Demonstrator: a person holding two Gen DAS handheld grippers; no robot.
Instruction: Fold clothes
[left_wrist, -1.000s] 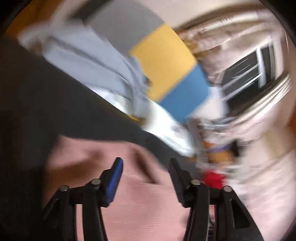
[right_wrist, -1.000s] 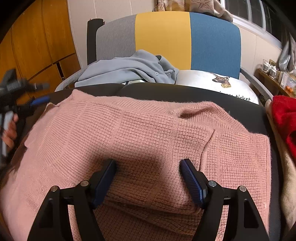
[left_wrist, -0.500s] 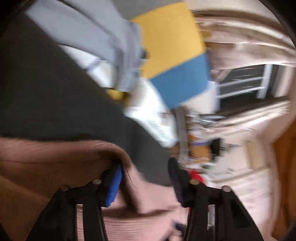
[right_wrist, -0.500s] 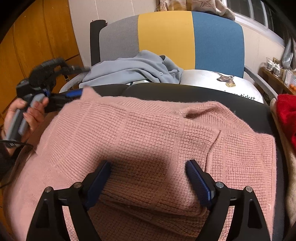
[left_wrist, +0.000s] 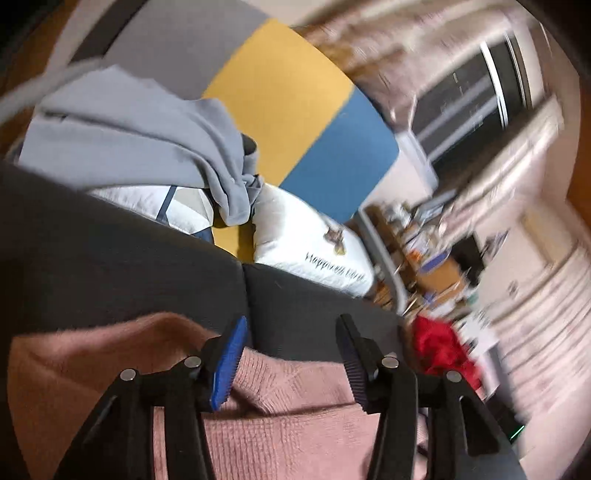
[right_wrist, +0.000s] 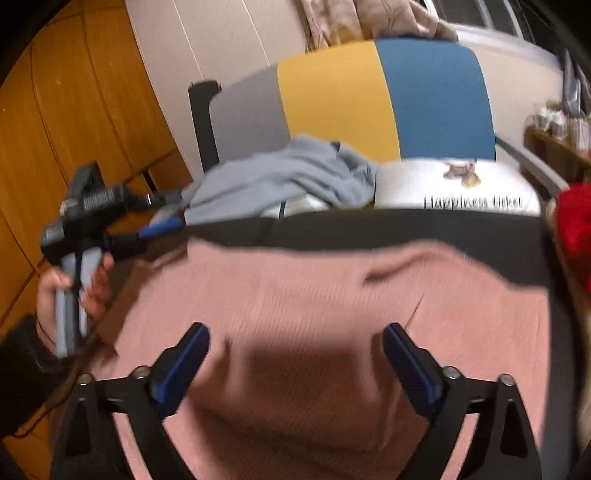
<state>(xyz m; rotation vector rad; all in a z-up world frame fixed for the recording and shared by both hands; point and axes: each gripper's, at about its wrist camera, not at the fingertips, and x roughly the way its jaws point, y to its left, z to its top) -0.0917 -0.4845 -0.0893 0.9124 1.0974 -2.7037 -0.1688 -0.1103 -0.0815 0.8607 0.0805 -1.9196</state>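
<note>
A pink knit sweater (right_wrist: 332, 306) lies spread on a dark surface (right_wrist: 406, 227). It also shows in the left wrist view (left_wrist: 280, 435), with its far edge under my fingers. My left gripper (left_wrist: 290, 354) is open and hovers over that far left edge; nothing is between its fingers. It shows in the right wrist view (right_wrist: 162, 218), held in a hand at the sweater's far left corner. My right gripper (right_wrist: 295, 354) is open and empty, above the sweater's near middle.
A chair with a grey, yellow and blue back (right_wrist: 354, 99) stands behind, holding a light blue garment (right_wrist: 280, 181) and a white pillow (right_wrist: 458, 184). A red garment (right_wrist: 576, 221) lies at the right edge. An orange wooden wall (right_wrist: 74, 129) is at the left.
My left gripper has swung to the sweater's far left corner and now sits over its edge. My right gripper has lifted and pulled back a little. The sweater's far edge lies flatter.
</note>
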